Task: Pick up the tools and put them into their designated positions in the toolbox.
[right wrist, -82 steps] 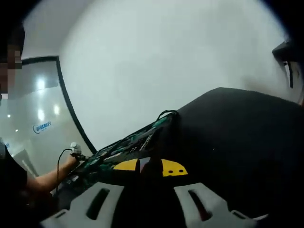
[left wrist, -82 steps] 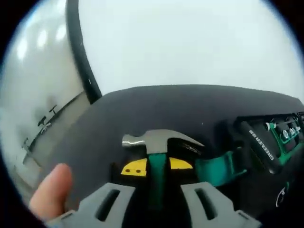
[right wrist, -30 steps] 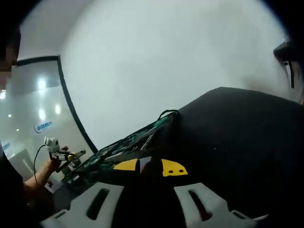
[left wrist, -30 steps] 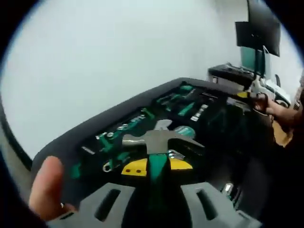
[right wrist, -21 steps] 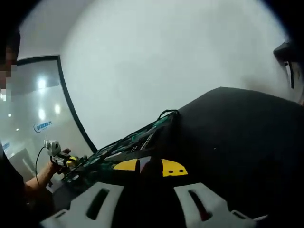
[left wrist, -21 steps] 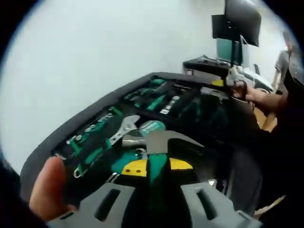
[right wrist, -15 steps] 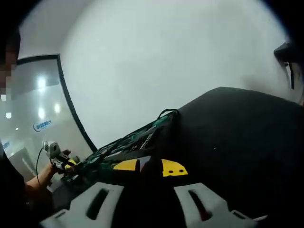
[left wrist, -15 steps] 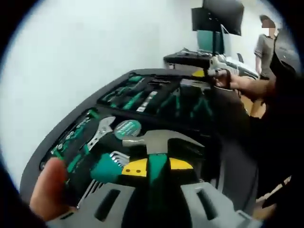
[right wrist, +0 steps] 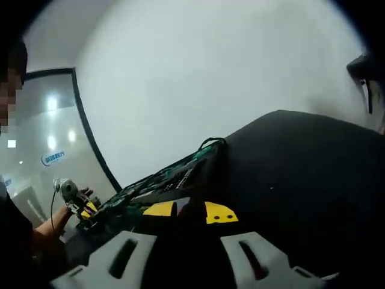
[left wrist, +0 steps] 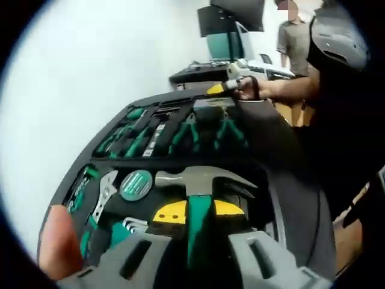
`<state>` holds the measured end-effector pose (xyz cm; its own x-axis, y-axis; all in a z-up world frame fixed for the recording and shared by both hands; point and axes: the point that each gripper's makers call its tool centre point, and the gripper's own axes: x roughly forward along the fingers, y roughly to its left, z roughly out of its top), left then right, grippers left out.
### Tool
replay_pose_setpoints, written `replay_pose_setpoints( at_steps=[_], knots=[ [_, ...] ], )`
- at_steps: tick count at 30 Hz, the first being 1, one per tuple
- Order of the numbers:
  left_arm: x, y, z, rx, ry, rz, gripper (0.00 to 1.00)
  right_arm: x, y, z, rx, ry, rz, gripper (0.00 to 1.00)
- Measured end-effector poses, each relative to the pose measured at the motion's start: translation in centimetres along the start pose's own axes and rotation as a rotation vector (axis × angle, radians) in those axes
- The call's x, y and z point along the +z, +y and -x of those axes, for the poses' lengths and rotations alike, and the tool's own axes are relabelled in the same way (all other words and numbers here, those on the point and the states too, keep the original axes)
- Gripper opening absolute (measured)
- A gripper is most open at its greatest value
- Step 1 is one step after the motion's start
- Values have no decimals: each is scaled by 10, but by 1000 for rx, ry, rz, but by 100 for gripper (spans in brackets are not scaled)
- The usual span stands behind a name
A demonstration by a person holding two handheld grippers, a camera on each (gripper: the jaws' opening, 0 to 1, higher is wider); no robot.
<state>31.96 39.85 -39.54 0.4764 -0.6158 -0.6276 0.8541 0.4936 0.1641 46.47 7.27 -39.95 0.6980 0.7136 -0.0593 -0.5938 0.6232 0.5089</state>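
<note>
The left gripper [left wrist: 194,256] has its grey jaws clenched on the green-handled steel claw hammer [left wrist: 201,183], whose head stands crosswise just beyond the yellow pads; it hangs over the near end of the open black foam-lined toolbox [left wrist: 274,150], above a round green tape measure [left wrist: 136,183], a silver adjustable wrench [left wrist: 106,191] and a fan of hex keys [left wrist: 133,225] to its left, with green-handled pliers [left wrist: 225,129] farther off; a thumb [left wrist: 58,247] shows near left; the right gripper [right wrist: 180,256] rests low on the black surface beside the toolbox [right wrist: 171,174], and whether its jaws hold anything I cannot tell; the likely trouble is seating the hammer askew, since its recess lies hidden beneath the head; lowered blind, it could land on the neighbouring tools or ride up on the foam.
</note>
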Motion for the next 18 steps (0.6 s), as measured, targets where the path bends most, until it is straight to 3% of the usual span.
replay_pose_setpoints(
  at_steps=[5, 7, 8, 9, 11, 12, 14, 17, 18],
  knots=[
    [1, 3, -3, -43, 7, 30, 9, 0, 0, 0, 0, 0, -2, 15],
    [6, 8, -6, -12, -11, -12, 9, 0, 0, 0, -1, 0, -2, 15],
    [11, 4, -5, -43, -32, 12, 7, 0, -1, 0, -1, 0, -2, 15],
    [21, 11, -2, -18, -82, 58, 4, 0, -1, 0, -1, 1, -2, 15],
    [27, 27, 4, 45, -111, 4, 1, 0, -1, 0, -1, 0, -3, 15],
    [22, 23, 4, 27, -90, 15, 1, 0, -1, 0, -1, 0, -2, 15],
    [7, 23, 7, 24, 18, 61, 1, 0, -2, 0, -1, 0, -3, 15],
    [18, 20, 13, 18, -72, 112, 1, 0, -1, 0, 0, 0, -3, 15],
    [10, 14, 15, -8, -28, 154, 0, 0, -1, 0, 0, 0, -3, 15]
  ],
)
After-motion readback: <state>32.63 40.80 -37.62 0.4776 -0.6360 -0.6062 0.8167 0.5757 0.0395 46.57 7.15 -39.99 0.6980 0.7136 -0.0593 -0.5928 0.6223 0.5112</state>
